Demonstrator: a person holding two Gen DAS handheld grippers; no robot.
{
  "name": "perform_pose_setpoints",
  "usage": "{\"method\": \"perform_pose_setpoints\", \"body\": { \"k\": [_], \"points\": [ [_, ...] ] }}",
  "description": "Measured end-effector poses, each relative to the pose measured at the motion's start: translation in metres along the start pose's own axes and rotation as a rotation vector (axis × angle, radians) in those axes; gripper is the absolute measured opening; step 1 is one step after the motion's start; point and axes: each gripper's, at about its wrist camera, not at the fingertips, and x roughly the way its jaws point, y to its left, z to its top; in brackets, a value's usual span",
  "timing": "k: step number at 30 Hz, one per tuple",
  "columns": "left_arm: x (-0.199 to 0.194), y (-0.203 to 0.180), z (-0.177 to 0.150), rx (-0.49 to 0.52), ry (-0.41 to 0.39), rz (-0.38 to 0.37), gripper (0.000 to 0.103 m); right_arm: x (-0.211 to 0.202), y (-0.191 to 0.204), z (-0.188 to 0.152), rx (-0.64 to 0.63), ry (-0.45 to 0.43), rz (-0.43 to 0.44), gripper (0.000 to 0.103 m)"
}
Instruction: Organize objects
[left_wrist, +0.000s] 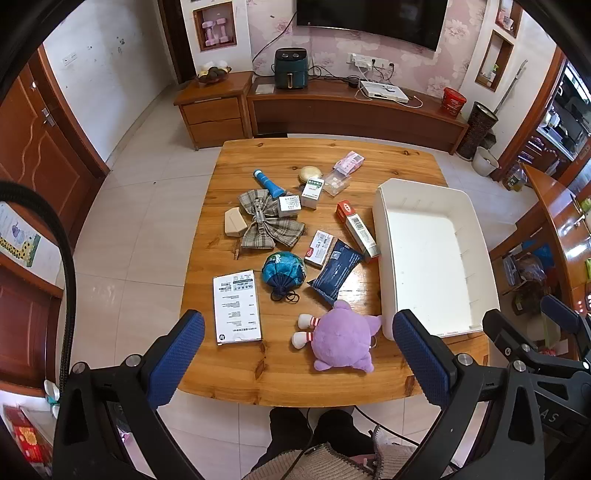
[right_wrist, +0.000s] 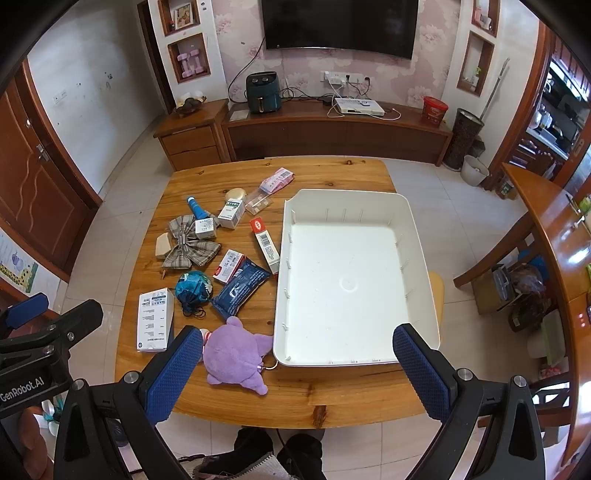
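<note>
Two grippers — left gripper (left_wrist: 298, 354) and right gripper (right_wrist: 297, 363) — spread wide and empty above wooden table (right_wrist: 295, 398), white bin (right_wrist: 421, 236) bare at right, purple plush (right_wrist: 234, 356) and scattered packets lying loose at left.

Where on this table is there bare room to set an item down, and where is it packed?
Bare: the white bin's whole floor; the table's near edge strip in front of the purple plush; the far left corner beyond the blue tube. Packed: the middle, from the plaid bow to the red-white box beside the bin.
</note>
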Motion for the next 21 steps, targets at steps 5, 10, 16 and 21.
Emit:
{"method": "perform_pose_setpoints", "body": {
  "k": [5, 10, 16, 21],
  "points": [
    [-0.001, -0.001, -0.002, -0.005, 0.000, 0.005, 0.102, 0.000, 0.000, 0.000, -0.007, -0.001, 0.004, 0.103],
    [-0.002, -0.001, -0.002, -0.006, -0.001, 0.006, 0.102, -0.002, -0.001, 0.000, -0.018, -0.006, 0.015, 0.103],
    [-0.005, -0.003, -0.004, -0.023, -0.008, 0.016, 0.102, -0.007, -0.002, -0.001, -0.043, -0.023, 0.028, 0.103],
    [-0.011, -0.004, -0.005, -0.042, -0.023, 0.032, 0.102, -0.008, -0.005, 0.000, -0.054, -0.026, 0.045, 0.103]
  ]
}}
